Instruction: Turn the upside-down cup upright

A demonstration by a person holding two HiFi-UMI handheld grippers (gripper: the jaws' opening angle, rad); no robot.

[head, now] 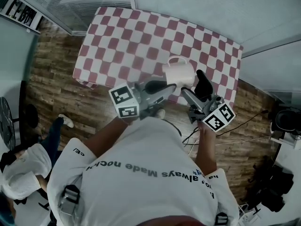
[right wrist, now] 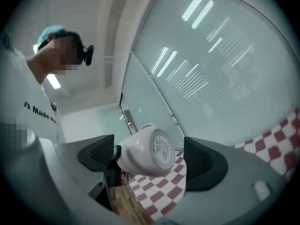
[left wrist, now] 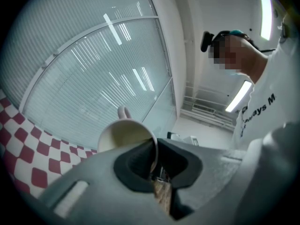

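Red-and-white checked cloth covered the tabletop, with wood-plank floor along its near edge. At the left, the left tongs were nearly shut, pinching the wall of the cup at its rim. The cup hung in the air over the tabletop's near edge, tipped on its side, with its mouth towards the left tongs and its base towards the right. The right tongs stood spread wide around the cup's body, and their pads did not appear to press on it. The flip looked about half done; next, the cup probably needed rolling further until base-down, then lowering onto the cloth.
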